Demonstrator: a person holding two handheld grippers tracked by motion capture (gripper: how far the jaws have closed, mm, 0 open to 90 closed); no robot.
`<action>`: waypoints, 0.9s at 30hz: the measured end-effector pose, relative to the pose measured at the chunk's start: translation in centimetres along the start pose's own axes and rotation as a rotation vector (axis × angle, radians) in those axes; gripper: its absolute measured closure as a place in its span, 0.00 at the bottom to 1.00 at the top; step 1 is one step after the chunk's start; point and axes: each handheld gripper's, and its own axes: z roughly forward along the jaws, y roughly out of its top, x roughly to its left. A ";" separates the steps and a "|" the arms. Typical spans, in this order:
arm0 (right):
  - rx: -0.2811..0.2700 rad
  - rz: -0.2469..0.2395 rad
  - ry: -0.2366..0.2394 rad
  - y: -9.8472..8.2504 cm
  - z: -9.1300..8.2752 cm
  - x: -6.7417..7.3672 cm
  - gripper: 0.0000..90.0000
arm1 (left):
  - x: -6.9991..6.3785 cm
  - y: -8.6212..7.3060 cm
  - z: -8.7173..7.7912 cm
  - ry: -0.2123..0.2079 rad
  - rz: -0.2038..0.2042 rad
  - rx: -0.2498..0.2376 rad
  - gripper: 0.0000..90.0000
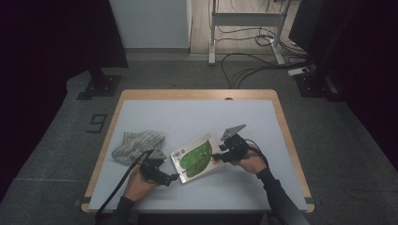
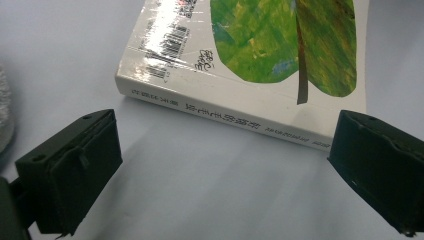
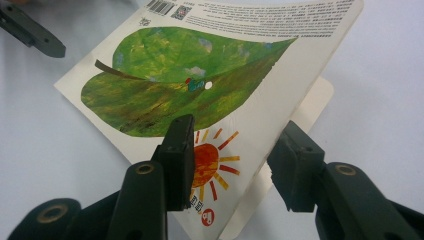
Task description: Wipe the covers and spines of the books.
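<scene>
A picture book [image 1: 195, 159] with a green leaf on its white cover lies near the table's front middle. My left gripper [image 1: 174, 177] stands open just short of the book's spine [image 2: 225, 117], jaws wide apart [image 2: 225, 170] with bare table between them. My right gripper [image 1: 217, 157] is at the opposite edge of the book. Its jaws [image 3: 235, 150] straddle the raised cover [image 3: 190, 85], one on the printed sun and the other beneath the edge. A gap shows between them, so the gripper is open. An inner page [image 3: 315, 100] shows under the lifted cover.
A crumpled grey striped cloth [image 1: 136, 143] lies left of the book, close to my left hand. The pale blue table top [image 1: 187, 108] has a wooden rim. Beyond the table are a desk frame and cables on the floor.
</scene>
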 end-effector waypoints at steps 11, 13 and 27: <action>-0.020 0.027 -0.004 -1.2 -0.4 0.4 0.64 | -0.2 0.4 0.3 -0.024 0.018 0.011 0.01; -0.024 0.028 -0.002 -1.4 -0.5 0.4 0.64 | -0.2 0.5 0.4 -0.030 0.021 0.014 0.01; -0.041 0.027 -0.002 -2.7 -1.2 0.9 0.68 | 0.0 1.4 1.0 -0.083 0.000 0.000 0.04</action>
